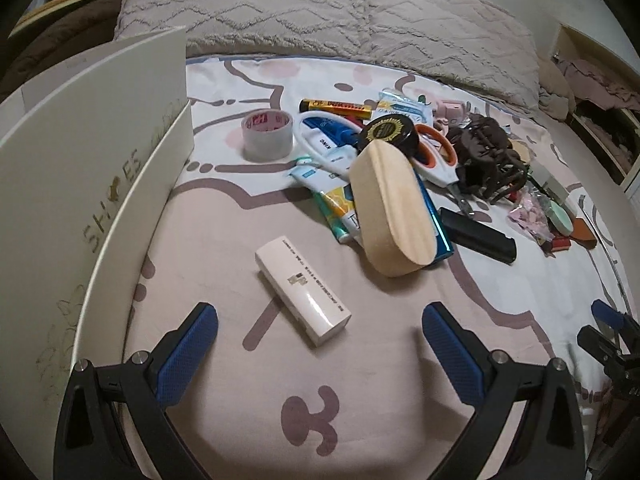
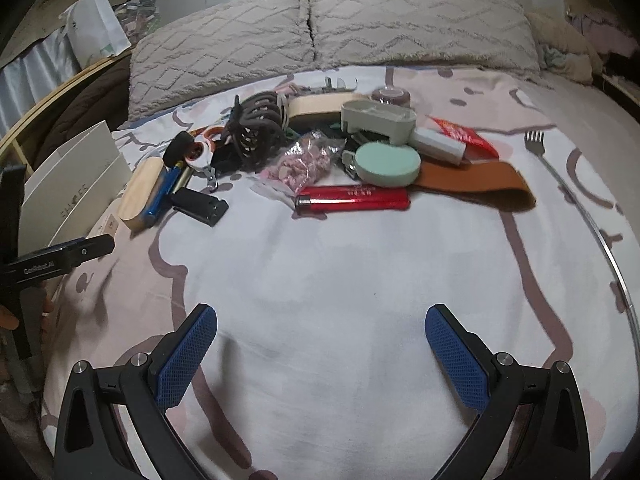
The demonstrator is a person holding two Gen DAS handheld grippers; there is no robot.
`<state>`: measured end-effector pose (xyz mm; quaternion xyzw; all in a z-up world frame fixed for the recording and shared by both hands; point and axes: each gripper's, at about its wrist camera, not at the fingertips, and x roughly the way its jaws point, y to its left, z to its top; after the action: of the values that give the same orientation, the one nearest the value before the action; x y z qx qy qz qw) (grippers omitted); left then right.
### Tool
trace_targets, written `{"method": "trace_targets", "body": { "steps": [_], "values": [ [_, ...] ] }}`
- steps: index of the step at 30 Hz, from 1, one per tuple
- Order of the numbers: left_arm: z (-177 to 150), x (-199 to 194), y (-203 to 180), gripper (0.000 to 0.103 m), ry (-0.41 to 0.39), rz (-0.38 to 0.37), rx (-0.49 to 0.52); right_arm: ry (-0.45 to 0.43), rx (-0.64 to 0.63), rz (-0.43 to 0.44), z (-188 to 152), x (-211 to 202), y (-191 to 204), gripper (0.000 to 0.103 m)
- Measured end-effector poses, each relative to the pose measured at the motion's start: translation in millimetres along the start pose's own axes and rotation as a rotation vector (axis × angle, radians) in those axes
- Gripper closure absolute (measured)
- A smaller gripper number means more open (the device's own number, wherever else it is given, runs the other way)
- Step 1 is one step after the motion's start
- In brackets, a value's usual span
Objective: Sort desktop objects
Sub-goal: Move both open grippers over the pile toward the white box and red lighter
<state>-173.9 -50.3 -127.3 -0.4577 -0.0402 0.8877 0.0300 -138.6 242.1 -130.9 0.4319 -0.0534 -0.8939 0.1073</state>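
Hiding under wooden block (image 1: 386,204): blue item, partly.

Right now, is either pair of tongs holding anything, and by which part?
Nothing is held. The left tongs stand open just short of the white rectangular box; the right tongs are open over bare patterned bedsheet.

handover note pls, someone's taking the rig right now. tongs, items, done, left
Left tongs: open, empty, over the bedsheet, white rectangular case lying just ahead between the fingers.
Right tongs: open, empty, over bare sheet, short of the pile.
Items: still heaped mid-bed: tape roll, scissors, wooden block, red lighter, green sponge, fork off to the right.
Shoe box stands open at left.
Done: nothing visibly sorted.
Left: essentially all of it; white case looks like the nearest pick.
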Motion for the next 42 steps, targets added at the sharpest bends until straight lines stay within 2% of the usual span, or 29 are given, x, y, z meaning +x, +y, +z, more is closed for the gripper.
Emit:
{"method": "trace_targets", "body": {
  "steps": [11, 17, 21, 28, 34, 42],
  "values": [
    [0.3, 12.7, -1.0, 0.0, 0.013, 0.038, 0.006, 0.053, -0.055, -0.072, 5.4, 13.5, 11.4, 0.0],
    [2.7, 17.3, 4.9, 0.0, 0.018, 0.023, -0.023, 0.085, -0.062, -0.096, 17.1, 27.9, 10.4, 0.0],
    [3.4, 19.9, 0.4, 0.0, 0.025, 0.051, -0.002, 0.105, -0.064, -0.118, 30.3, 38.6, 9.9, 0.0],
    [4.2, 20.9, 0.4, 0.0, 0.028, 0.059, 0.004, 0.098, -0.053, -0.177, 56.1, 56.9, 6.8, 0.0],
    [4.0, 22.6, -1.2, 0.0, 0.032, 0.075, 0.015, 0.111, -0.061, -0.194, 69.2, 68.1, 6.6, 0.0],
    [3.3, 22.6, -1.4, 0.0, 0.03, 0.072, 0.02, 0.079, -0.044, -0.188, 77.4, 82.9, 1.5, 0.0]
  ]
}}
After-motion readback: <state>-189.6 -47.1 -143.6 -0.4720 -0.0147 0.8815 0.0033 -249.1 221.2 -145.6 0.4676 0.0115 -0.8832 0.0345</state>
